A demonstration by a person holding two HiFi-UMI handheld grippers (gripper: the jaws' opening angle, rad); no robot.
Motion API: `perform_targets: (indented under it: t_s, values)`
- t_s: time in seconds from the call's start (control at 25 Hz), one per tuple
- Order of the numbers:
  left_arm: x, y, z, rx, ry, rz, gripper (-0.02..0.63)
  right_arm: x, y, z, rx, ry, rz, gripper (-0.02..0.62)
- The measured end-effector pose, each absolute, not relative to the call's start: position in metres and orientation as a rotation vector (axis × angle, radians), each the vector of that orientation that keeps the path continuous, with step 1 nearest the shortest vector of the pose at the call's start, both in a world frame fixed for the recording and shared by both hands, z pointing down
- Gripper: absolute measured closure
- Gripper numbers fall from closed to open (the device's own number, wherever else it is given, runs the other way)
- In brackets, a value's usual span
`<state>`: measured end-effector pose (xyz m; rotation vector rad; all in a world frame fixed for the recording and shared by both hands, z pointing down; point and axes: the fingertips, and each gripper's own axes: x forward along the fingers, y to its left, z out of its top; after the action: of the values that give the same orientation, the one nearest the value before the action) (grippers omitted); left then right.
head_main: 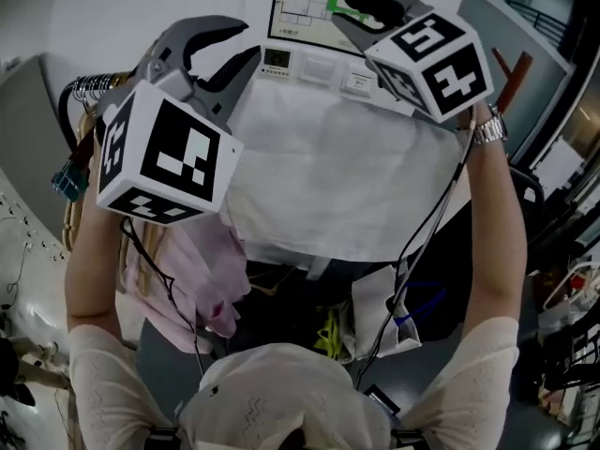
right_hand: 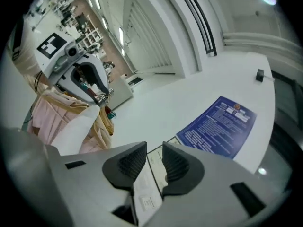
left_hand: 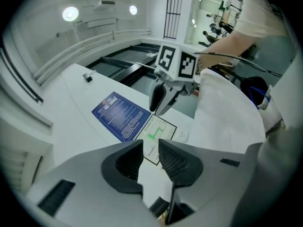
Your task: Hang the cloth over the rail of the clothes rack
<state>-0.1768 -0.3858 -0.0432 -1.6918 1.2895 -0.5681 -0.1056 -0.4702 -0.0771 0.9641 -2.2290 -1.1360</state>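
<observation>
Across the middle of the head view, the white cloth (head_main: pixel 337 172) lies spread and draped. Its top fold runs from upper left to upper right and its lower edge hangs free. I judge that it is already over the rail of the clothes rack, though the rail itself is hidden beneath the fabric. At its lower left hang pink garments (head_main: pixel 187 270). The left gripper (left_hand: pixel 150 145) has its jaws apart, with only the wall sign (left_hand: pixel 163 131) showing through the gap. The right gripper (right_hand: pixel 155 148) likewise stands unclenched and empty. Both hover by the cloth's top edge and appear clear of it. Little seems left: drawing the grippers away, perhaps evening the drape.
</observation>
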Motion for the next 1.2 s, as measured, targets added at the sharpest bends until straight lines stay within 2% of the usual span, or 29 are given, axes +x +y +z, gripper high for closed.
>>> perform_targets:
  t_s: [0.16, 0.36, 0.52, 0.72, 0.96, 1.2]
  values:
    - [-0.184, -0.368, -0.029, -1.812, 1.386, -0.361, 0.505, -0.074, -0.413, -0.082, 1.051, -2.223, -1.208, 0.499]
    - [-0.189, -0.353, 0.011, -1.901, 1.541, -0.283, 0.505, -0.038, -0.337, -0.057, 1.227, -2.373, -1.335, 0.499]
    - [-0.2, -0.354, 0.043, -2.015, 1.676, -0.133, 0.505, 0.02, -0.322, -0.01, 1.502, -2.446, -1.106, 0.499]
    - [-0.223, -0.356, 0.067, -2.061, 1.855, 0.197, 0.505, 0.087, -0.328, 0.041, 1.695, -2.403, -0.806, 0.499]
    - [-0.221, -0.37, 0.102, -2.148, 1.943, 0.101, 0.501, 0.136, -0.341, 0.066, 1.914, -2.499, -0.557, 0.499]
    - [-0.22, -0.384, 0.105, -2.49, 1.818, 0.24, 0.456, 0.169, -0.339, 0.066, 2.002, -2.562, -0.419, 0.497]
